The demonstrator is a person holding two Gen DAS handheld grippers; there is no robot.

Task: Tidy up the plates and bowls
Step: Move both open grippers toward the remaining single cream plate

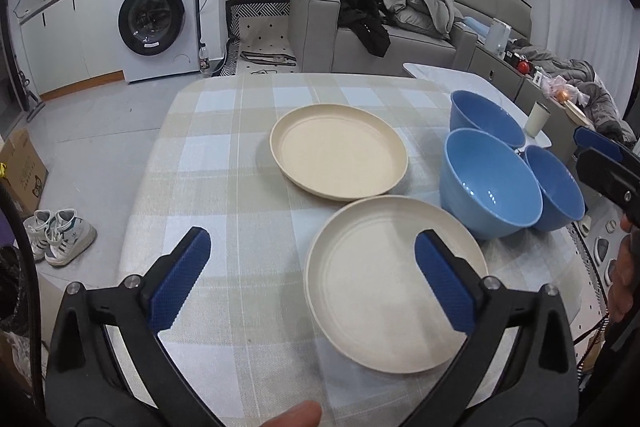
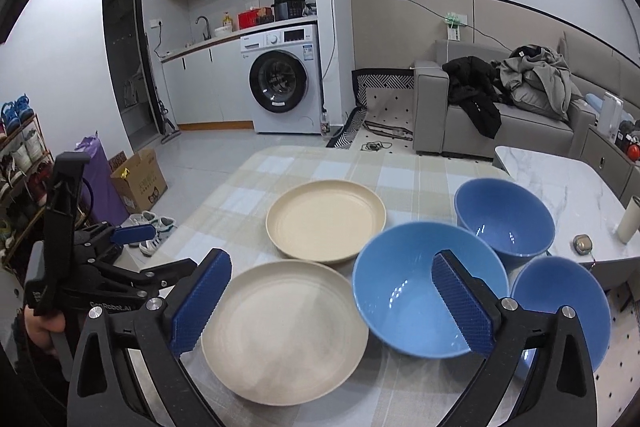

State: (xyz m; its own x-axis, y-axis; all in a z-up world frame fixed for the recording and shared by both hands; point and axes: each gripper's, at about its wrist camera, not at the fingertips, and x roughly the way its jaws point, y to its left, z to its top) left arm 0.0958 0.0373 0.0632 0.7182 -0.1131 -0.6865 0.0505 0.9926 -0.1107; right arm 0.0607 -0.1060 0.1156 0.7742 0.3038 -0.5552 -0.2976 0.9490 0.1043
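Both grippers wide open over the table, nothing held.

Left wrist view: we see the left gripper (image 1: 312, 279) spread wide and empty above the checked tablecloth (image 1: 224, 163); near cream plate (image 1: 384, 287) lower centre, far cream plate (image 1: 338, 151) mid-frame, three blue bowls (image 1: 490, 183) clustered at right.
Right wrist view: we see the right gripper (image 2: 332, 303) spread wide and empty; the plates sit centre, the bowls right, and the other gripper is at the left edge.
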